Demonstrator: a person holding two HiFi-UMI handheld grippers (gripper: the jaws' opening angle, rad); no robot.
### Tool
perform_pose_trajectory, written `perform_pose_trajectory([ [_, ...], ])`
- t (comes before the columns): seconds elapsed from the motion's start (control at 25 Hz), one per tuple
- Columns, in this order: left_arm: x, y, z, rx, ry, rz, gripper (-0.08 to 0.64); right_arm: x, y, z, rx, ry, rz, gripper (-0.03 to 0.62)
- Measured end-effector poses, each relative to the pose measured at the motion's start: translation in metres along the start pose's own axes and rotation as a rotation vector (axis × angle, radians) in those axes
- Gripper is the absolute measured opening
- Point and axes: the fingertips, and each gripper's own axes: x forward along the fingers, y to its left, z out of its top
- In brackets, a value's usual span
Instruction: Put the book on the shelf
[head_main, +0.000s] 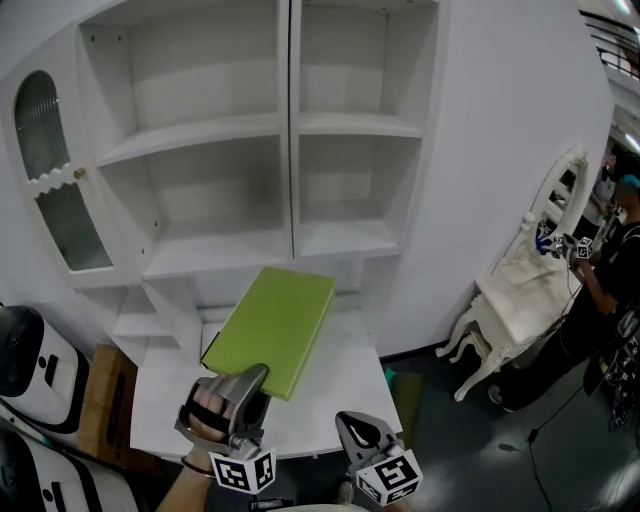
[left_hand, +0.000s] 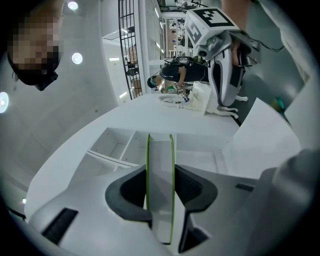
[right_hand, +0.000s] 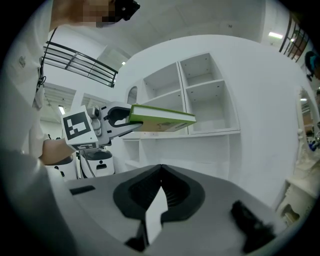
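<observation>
The left gripper (head_main: 250, 380) clamps the stiff, probably light green book (head_main: 272, 322) by its near edge; the right gripper (head_main: 354, 427) hangs closed, empty.

A white shelf unit (head_main: 293, 130) set into a curved white wall, split by an upright divider into two columns of stacked open compartments. An arched glass door (head_main: 45, 150) sits at its left, with smaller open cubbies (head_main: 135, 310) below it. A flat white counter (head_main: 340, 390) juts out from the unit's base. To the right, a dark floor (head_main: 470, 450) carries a white dressing table (head_main: 515, 300) with carved, curved legs, draped in pale cloth and standing against the wall
</observation>
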Motion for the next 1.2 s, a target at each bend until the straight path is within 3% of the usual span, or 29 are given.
perform_pose_trajectory([
  [0.72,0.069,-0.003,0.09,0.026,0.028,0.013,0.149,-0.038,-0.099,-0.01,0.024,0.006,0.049,0.014],
  [1.2,0.095,0.001,0.091,0.036,0.004,0.014,0.149,-0.041,-0.11,-0.019,0.053,0.026,0.015,0.012],
])
